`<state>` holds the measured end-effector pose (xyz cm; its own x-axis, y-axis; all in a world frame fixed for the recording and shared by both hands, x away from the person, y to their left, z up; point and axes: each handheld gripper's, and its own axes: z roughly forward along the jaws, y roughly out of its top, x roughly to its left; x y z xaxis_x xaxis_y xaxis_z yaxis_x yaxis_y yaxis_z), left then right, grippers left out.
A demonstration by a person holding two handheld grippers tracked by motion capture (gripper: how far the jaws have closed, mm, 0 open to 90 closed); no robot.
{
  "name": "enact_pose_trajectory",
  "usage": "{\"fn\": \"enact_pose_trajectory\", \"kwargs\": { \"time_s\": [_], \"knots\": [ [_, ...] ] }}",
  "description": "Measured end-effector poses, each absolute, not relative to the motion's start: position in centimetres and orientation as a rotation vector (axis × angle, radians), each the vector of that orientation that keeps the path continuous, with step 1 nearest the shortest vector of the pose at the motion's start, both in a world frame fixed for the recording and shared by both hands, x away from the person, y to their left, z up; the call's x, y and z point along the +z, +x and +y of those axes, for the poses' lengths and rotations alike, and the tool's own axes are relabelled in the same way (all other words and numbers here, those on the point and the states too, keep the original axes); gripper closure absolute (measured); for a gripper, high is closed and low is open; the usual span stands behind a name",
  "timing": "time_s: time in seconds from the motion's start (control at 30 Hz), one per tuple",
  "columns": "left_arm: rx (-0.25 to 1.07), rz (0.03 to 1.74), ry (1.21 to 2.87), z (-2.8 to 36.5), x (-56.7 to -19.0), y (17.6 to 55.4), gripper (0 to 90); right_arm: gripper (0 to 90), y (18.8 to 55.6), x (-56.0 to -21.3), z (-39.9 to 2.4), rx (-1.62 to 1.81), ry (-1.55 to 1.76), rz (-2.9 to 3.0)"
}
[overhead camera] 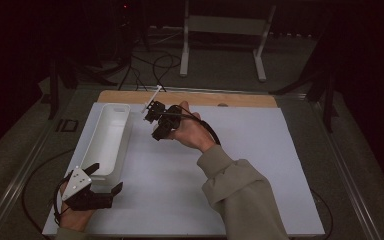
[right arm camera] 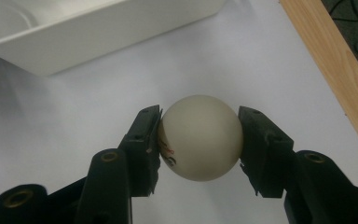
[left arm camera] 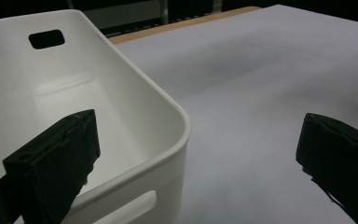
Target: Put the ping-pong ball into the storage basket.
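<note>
The right tool point(right arm camera: 199, 140) has its two black jaws pressed against the sides of a white ball point(right arm camera: 200, 137), which fills the gap between them and shows a bit of red and black print low on one side. In the high view that right tool point(overhead camera: 152, 114) is held above the white sheet point(overhead camera: 240, 165) covering the counter point(overhead camera: 190, 97), just beside the far end of the white bin point(overhead camera: 107, 137) (the ball itself is too small to make out there). The left tool point(overhead camera: 105, 179) sits at the bin's near end with its jaws wide apart and nothing between them; in the left gripper view one jaw hangs over the inside of the bin point(left arm camera: 42, 93) and the other over the sheet point(left arm camera: 261, 93).
</note>
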<state>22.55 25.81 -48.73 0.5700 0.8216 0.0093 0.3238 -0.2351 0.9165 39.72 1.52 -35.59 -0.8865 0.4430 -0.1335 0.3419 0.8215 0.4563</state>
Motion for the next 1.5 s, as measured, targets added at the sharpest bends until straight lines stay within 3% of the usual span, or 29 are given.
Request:
{"fn": "enact_pose_trajectory", "kwargs": {
  "time_s": [1.5],
  "knots": [
    [0.622,0.944,1.802,25.8,-48.7,22.6,0.2,50.5,39.6,-35.8,4.6,0.707,0.584,2.770]
  ]
}}
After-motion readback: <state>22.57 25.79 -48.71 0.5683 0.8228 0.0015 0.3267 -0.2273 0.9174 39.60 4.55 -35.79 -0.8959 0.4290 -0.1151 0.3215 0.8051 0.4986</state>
